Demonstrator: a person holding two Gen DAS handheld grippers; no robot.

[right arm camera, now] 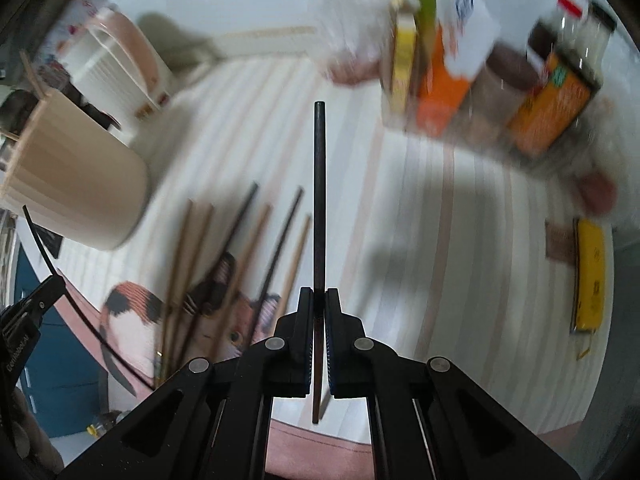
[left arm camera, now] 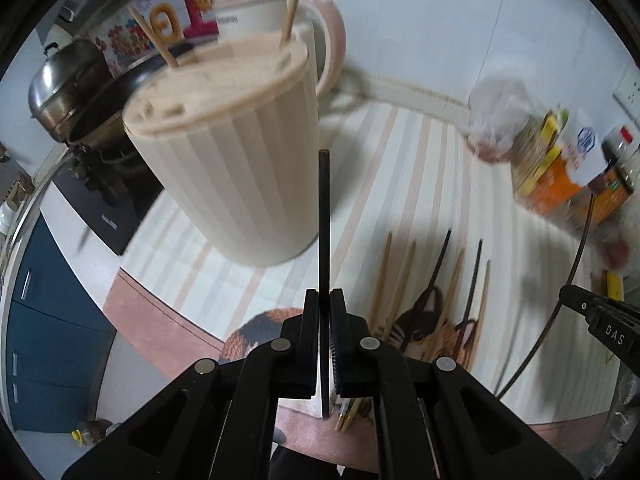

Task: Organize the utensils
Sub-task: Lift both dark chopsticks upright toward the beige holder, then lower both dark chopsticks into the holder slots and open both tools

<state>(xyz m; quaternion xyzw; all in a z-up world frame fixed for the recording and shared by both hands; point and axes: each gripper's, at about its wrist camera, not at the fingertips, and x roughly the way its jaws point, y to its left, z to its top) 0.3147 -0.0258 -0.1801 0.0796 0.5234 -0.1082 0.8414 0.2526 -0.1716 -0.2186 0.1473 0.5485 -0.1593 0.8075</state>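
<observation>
Both tools clamped — left tool (left arm camera: 325, 300), right tool (right arm camera: 319, 298) — each gripping dark chopstick.

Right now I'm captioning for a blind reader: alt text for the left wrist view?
The left gripper pinches a dark chopstick upright before a beige ribbed holder; more chopsticks lie on the striped mat.

"DAS" on black device (left arm camera: 612, 334) at right edge; large "10" on poster (left arm camera: 176, 20).
</observation>
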